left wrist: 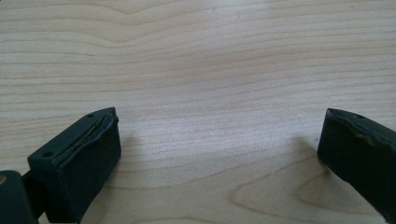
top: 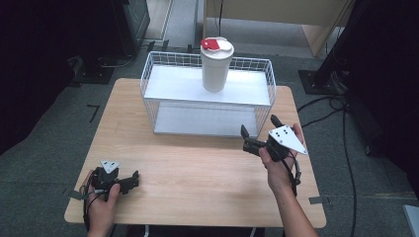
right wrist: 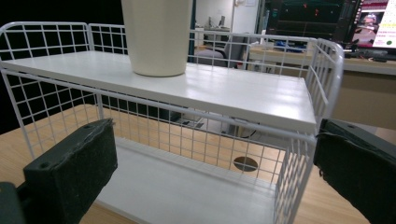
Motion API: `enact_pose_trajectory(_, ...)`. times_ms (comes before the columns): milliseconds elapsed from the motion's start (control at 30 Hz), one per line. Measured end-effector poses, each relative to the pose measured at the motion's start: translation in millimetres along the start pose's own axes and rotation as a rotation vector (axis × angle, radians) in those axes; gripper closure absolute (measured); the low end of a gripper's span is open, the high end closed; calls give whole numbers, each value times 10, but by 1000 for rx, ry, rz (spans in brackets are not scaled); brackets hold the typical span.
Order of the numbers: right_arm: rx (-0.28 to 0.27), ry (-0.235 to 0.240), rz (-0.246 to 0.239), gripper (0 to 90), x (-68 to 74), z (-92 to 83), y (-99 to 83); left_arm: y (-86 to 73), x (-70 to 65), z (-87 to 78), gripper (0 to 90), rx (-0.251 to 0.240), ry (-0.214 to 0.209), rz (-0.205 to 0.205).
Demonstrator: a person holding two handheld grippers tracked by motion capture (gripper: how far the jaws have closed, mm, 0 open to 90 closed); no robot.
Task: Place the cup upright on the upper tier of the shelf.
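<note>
- One cup (top: 216,66) with a red-and-white lid, one white wire rack (top: 163,81), two shelves; the cup stands on the top one.
- High view catches the lid; right gripper view cuts it off.
- Right gripper (top: 261,132) gapes wide, empty, low before the rack, cup up beyond its jaws.
- Left gripper (top: 129,180) wide open over bare table (left wrist: 196,70), well apart from the cup.

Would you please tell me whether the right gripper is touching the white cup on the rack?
Apart. In the high view the right gripper is held over the table in front of the rack, while the cup stands on the top shelf, well beyond its open fingers.
</note>
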State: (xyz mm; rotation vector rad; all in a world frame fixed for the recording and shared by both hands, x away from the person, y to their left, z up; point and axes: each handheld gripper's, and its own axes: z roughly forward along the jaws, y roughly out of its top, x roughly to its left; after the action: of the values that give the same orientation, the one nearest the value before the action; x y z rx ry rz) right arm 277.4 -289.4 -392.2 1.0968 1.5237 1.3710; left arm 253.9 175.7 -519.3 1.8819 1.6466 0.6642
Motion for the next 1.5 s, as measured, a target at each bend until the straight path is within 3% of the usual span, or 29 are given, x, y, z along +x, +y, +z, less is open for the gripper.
enact_pose_trajectory(433,29,-56,15,0,-188,-180,-210,0,0,0,0,0,0,0)
enact_pose_trajectory(1500,133,-136,47,0,-518,-560,-774,-1,-1,1,0,-2,0,-1)
